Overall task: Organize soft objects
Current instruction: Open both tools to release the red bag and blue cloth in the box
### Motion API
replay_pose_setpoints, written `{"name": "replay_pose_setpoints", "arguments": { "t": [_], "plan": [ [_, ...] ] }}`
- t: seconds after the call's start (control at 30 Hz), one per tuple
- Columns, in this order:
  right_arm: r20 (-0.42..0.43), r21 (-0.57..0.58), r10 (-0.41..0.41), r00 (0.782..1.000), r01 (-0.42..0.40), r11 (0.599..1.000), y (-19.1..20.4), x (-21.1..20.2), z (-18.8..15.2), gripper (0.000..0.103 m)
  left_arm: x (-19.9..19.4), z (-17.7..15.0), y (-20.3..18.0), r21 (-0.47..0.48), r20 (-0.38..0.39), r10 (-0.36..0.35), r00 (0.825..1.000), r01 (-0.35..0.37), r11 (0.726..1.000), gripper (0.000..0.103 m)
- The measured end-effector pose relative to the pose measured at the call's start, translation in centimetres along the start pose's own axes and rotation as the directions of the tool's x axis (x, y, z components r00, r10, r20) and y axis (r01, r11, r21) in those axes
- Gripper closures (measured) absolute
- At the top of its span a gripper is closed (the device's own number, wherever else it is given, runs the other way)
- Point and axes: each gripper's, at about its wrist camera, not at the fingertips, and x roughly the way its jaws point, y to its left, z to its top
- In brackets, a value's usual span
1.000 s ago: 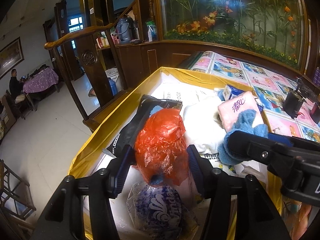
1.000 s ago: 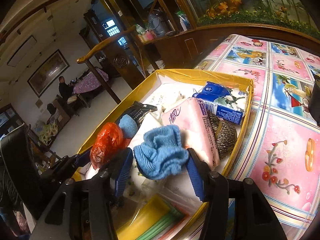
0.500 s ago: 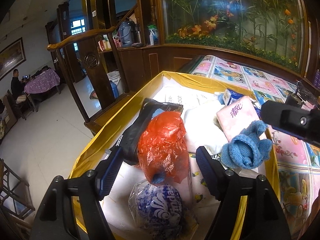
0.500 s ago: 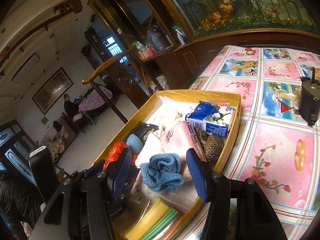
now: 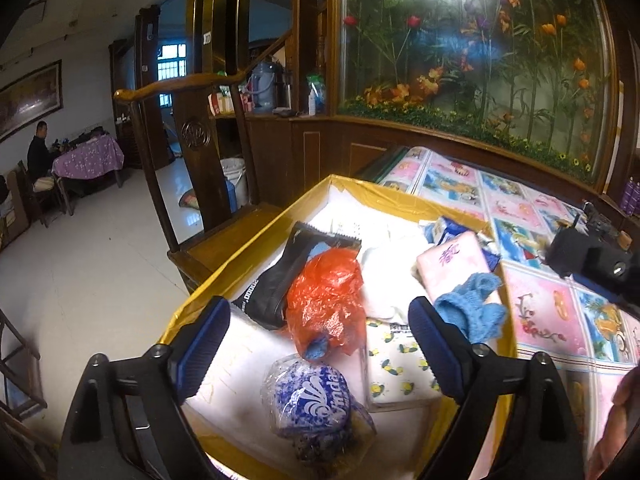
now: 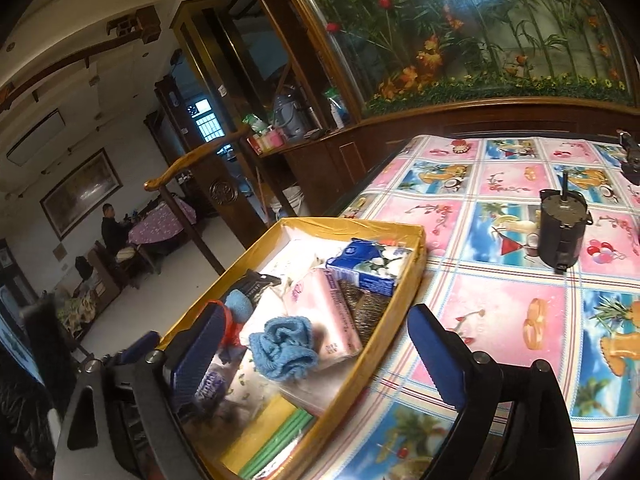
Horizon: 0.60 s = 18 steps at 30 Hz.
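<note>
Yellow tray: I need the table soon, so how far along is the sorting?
Done: the orange plastic bag and blue knitted cloth lie in the yellow tray. In hand: nothing; the left gripper and right gripper have just opened. Left: no soft item shows outside the tray.

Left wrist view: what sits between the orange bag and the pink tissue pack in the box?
A white soft bundle fills that gap between orange bag and pink tissue pack, seen in the left wrist view.
</note>
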Motion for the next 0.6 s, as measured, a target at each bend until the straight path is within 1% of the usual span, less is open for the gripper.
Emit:
{"name": "replay_pose_setpoints", "arguments": {
  "t": [0.1,0.13,0.17,0.2,0.23,0.27,0.3,0.33,0.43,0.5,0.6],
  "plan": [
    [0.03,-0.029,-0.011,0.999,0.012,0.999,-0.2,-0.8,-0.6,0.005,-1.5,0.1,0.2,-0.011,0.034,-0.026,0.999,0.026,1.0,0.007],
    [0.037,-0.053,-0.011,0.999,0.013,0.999,-0.1,-1.0,-0.9,0.003,-1.8,0.1,0.3,-0.011,0.033,-0.034,0.999,0.034,0.999,0.006],
    [0.035,-0.069,0.007,0.999,-0.005,0.998,0.0,-1.2,-1.3,0.001,-2.0,0.2,0.5,-0.013,0.027,-0.038,0.999,0.038,0.999,0.005],
    [0.027,-0.076,0.034,0.999,-0.032,0.997,0.0,-1.3,-1.6,0.0,-2.1,0.3,0.5,-0.012,0.02,-0.044,0.999,0.044,0.999,0.005],
    [0.001,-0.083,0.062,0.998,-0.062,0.995,-0.1,-1.4,-1.9,0.0,-2.2,0.4,0.6,-0.011,0.014,-0.045,0.999,0.045,0.999,0.003],
    [-0.024,-0.087,0.061,0.998,-0.063,0.994,-0.2,-1.5,-2.2,0.0,-2.3,0.3,0.6,-0.007,0.01,-0.045,0.999,0.046,0.999,0.002],
    [-0.039,-0.094,0.024,0.999,-0.028,0.995,-0.4,-1.7,-2.4,0.0,-2.5,0.3,0.7,-0.002,0.012,-0.047,0.999,0.047,0.999,0.002],
    [-0.033,-0.105,-0.018,0.999,0.015,0.994,-0.5,-2.1,-2.5,0.0,-2.8,0.2,0.8,0.002,0.022,-0.048,0.999,0.048,0.999,0.002],
    [0.025,-0.131,-0.091,0.996,0.093,0.987,-0.7,-3.5,-2.8,0.0,-3.5,0.0,1.0,0.003,0.048,-0.047,0.998,0.047,0.999,0.0],
    [0.036,-0.14,-0.113,0.993,0.117,0.983,-0.8,-3.9,-2.8,0.0,-3.9,0.0,0.9,0.014,0.056,-0.058,0.997,0.057,0.998,0.0],
    [0.024,-0.135,-0.123,0.992,0.125,0.983,-1.1,-4.0,-2.9,0.0,-4.3,0.0,0.6,0.024,0.054,-0.067,0.996,0.066,0.998,0.0]
  ]
}}
